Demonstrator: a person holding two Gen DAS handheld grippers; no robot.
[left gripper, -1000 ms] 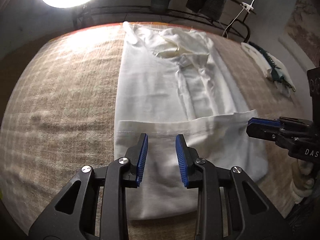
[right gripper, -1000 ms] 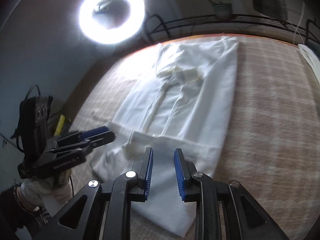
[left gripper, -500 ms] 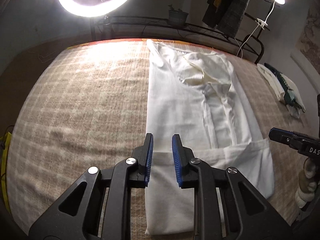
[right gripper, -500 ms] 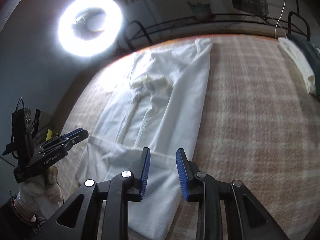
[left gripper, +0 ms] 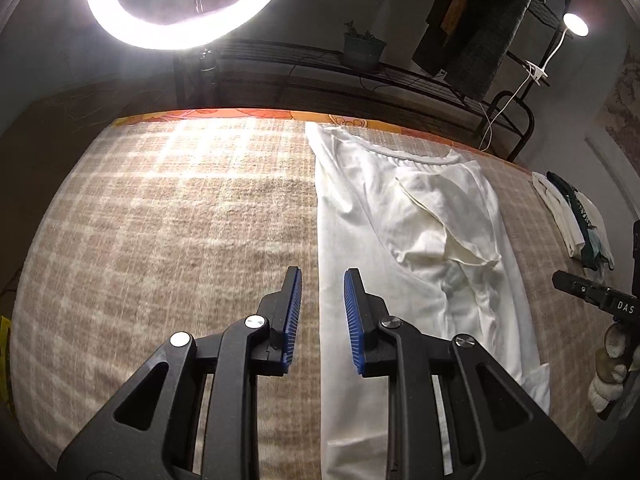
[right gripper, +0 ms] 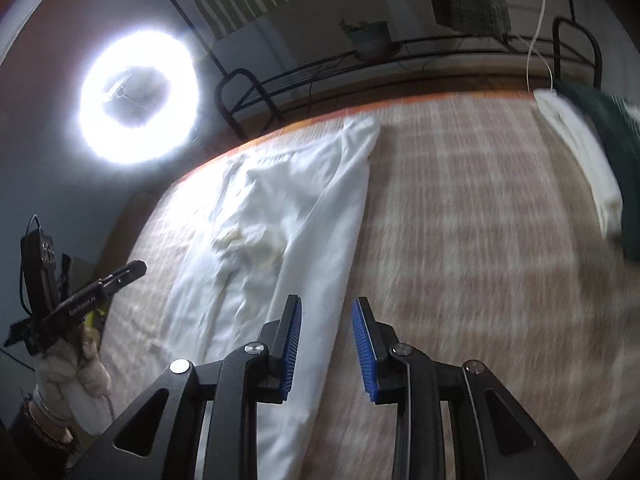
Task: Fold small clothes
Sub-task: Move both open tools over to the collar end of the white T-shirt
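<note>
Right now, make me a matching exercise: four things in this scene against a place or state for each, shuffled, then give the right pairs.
Things
1. white garment
2. ring light
3. left gripper
4. folded clothes pile

Places or states
A. glowing above the far edge of the checked blanket
B. jaws apart, nothing between the pads
C. lying lengthwise on the blanket, sides folded in
D. at the blanket's right edge

Pairs: 1-C, 2-A, 3-B, 4-D
</note>
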